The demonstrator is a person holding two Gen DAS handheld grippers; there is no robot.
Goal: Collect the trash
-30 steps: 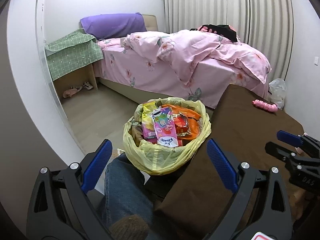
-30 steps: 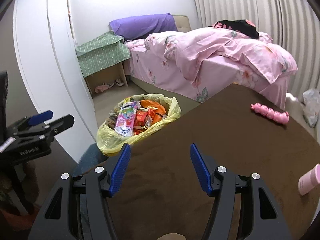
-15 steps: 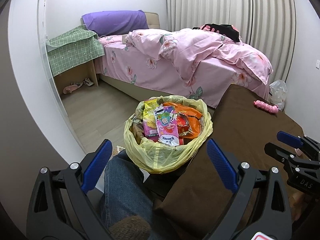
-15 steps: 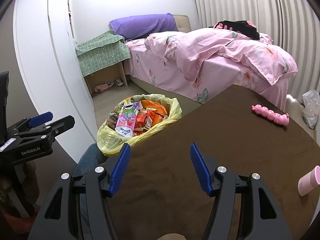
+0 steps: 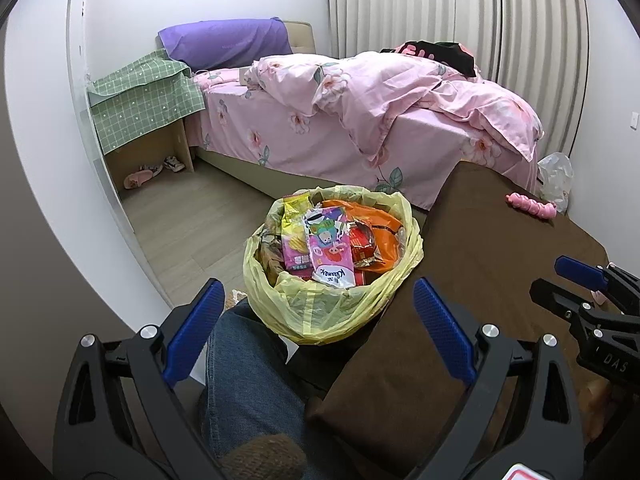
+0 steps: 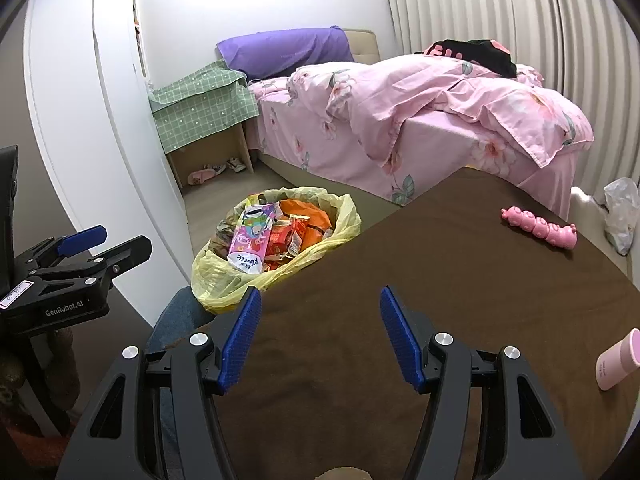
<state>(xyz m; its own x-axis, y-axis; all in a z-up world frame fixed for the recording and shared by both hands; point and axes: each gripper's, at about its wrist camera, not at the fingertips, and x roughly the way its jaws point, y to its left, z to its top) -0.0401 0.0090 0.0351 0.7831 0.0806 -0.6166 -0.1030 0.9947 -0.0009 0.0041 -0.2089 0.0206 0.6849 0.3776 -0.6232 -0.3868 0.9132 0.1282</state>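
A bin lined with a yellow bag (image 5: 320, 312) stands by the left edge of the brown table (image 5: 488, 248). It is full of wrappers, with a pink tissue pack (image 5: 330, 252) on top. It also shows in the right wrist view (image 6: 224, 276). My left gripper (image 5: 316, 320) is open and empty, just short of the bin. My right gripper (image 6: 320, 332) is open and empty over the table (image 6: 460, 280). Each gripper shows at the other view's edge.
A pink caterpillar toy (image 6: 540, 227) lies at the table's far right. A pink bottle (image 6: 616, 360) lies at its right edge. A pink bed (image 5: 380, 120) and a green-covered nightstand (image 5: 144, 100) stand behind. My jeans-clad leg (image 5: 248, 380) is below the bin.
The left wrist view has risen and tilted slightly, so the bin sits a little lower and nearer. The right gripper has barely moved. Both stay open.
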